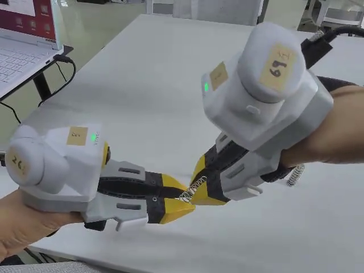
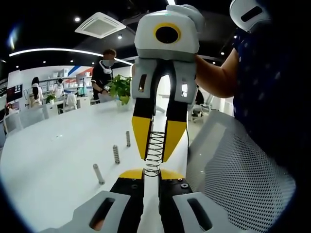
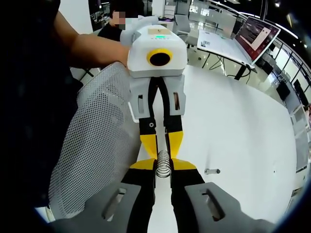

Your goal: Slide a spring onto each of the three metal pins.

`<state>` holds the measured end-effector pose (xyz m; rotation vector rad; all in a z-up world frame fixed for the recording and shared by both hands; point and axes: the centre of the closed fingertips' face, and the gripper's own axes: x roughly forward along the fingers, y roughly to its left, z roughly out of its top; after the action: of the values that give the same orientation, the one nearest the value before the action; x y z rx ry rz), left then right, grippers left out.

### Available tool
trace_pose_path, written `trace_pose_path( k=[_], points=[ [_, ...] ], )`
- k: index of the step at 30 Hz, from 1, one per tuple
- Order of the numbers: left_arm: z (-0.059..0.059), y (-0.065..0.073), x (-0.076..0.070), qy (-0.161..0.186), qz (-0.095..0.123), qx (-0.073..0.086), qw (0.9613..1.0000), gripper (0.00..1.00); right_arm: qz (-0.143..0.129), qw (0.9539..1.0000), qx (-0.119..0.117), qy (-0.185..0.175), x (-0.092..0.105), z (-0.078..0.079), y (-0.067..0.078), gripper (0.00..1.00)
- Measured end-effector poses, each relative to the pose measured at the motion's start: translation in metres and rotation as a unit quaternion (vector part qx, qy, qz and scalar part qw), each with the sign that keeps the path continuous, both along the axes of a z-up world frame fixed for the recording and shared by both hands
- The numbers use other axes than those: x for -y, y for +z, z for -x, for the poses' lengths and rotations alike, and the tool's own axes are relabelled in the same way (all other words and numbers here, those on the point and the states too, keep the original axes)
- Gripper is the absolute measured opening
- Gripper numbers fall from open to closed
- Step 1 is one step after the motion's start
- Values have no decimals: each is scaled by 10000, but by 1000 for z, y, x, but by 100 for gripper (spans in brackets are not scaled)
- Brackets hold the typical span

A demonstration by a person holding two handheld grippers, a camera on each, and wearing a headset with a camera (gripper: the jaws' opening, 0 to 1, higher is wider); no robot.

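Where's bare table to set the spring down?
Free: the wide table stretch bordered by the laptop, left gripper and right gripper. Crowded: where their jaws meet on the spring, by the loose spring, around the three pins.

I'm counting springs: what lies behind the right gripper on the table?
A loose spring on the table pokes out behind the right gripper; the gripper covers its upper end and anything beyond.

Counter [image 1: 148,85] bare and open ahead; left tool [image 2: 151,175] and right tool [image 2: 155,158] meet tip to tip on one spring [image 2: 155,143], barring each other; in the left gripper view, row of pins [image 2: 116,154] leftward, mesh chair back [image 2: 233,165] rightward.
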<state>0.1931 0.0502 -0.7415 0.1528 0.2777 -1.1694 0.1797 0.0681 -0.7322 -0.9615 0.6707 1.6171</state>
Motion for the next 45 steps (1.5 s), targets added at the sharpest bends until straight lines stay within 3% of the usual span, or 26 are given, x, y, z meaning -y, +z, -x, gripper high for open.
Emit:
trace_pose_path(
  k=[14, 22, 33, 45],
  points=[
    [-4, -2, 1, 23, -37, -17, 10000, 3, 168, 9998, 54, -5, 3, -6, -4, 8],
    [-7, -7, -5, 148, -33, -72, 9999, 9, 298, 9994, 162, -71, 8, -14, -7, 8],
    [-11, -11, -15, 417, -16, -79, 9991, 31, 365, 9988, 258, -214, 13, -27, -6, 8],
    [-13, -16, -22, 590, 15, -160, 9981, 48, 498, 9965, 424, -529, 22, -61, -6, 8]
  ],
)
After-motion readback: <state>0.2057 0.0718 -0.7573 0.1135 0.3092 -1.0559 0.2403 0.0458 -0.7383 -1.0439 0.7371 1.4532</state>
